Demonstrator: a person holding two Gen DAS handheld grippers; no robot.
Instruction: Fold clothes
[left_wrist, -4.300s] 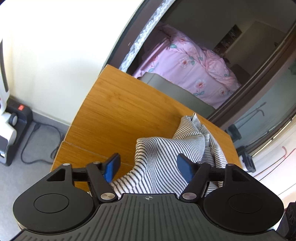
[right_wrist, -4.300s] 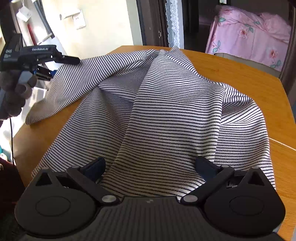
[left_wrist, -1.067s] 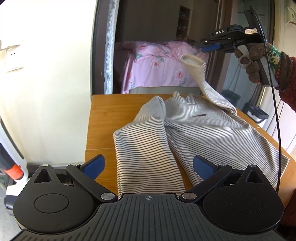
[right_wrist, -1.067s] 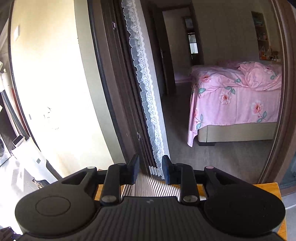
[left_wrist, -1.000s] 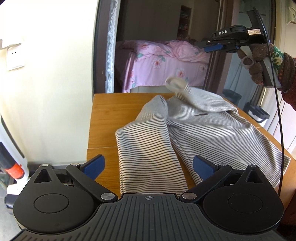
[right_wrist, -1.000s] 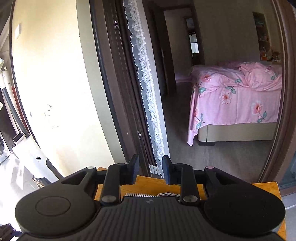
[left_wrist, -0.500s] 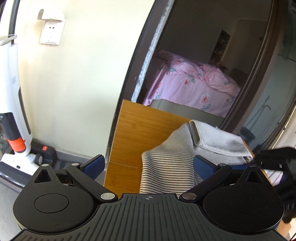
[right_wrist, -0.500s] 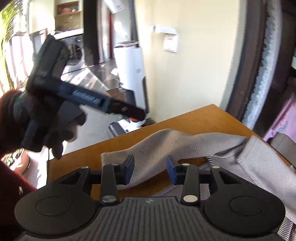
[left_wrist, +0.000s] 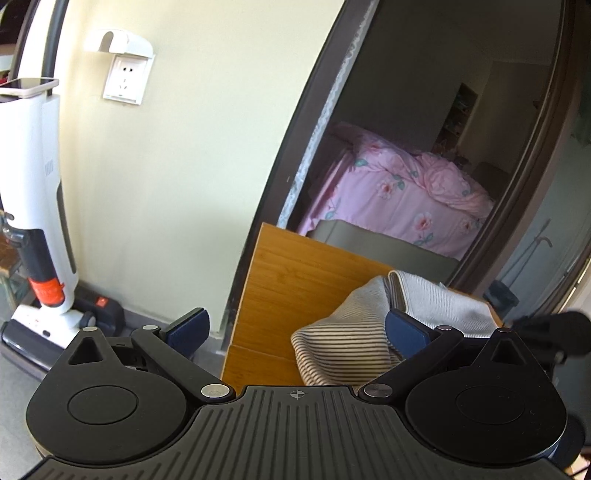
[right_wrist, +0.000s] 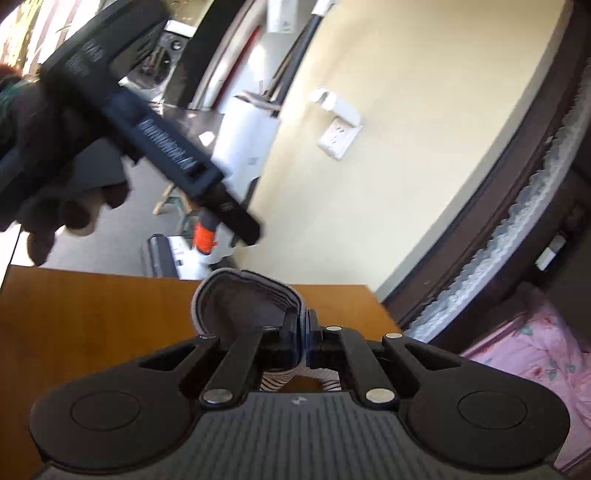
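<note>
A black-and-white striped garment (left_wrist: 343, 343) lies bunched on the wooden table (left_wrist: 291, 280), a sleeve with a ribbed cuff (left_wrist: 436, 299) folded over its top. My left gripper (left_wrist: 295, 328) is open and empty, above the table's near left edge, the garment by its right finger. My right gripper (right_wrist: 303, 334) is shut on the garment's ribbed cuff (right_wrist: 243, 295), which loops up in front of the jaws. The left gripper also shows in the right wrist view (right_wrist: 243, 229), held by a gloved hand, blurred.
A white upright floor cleaner (left_wrist: 40, 192) stands by the wall at left under a wall socket (left_wrist: 123, 79). A doorway beyond the table shows a bed with a pink floral cover (left_wrist: 402, 195). A lace curtain edge (right_wrist: 517, 236) hangs along the door frame.
My right gripper has closed on the ribbed cuff and tilted upward. The left gripper has swung left and back, so less of the garment shows between its fingers.
</note>
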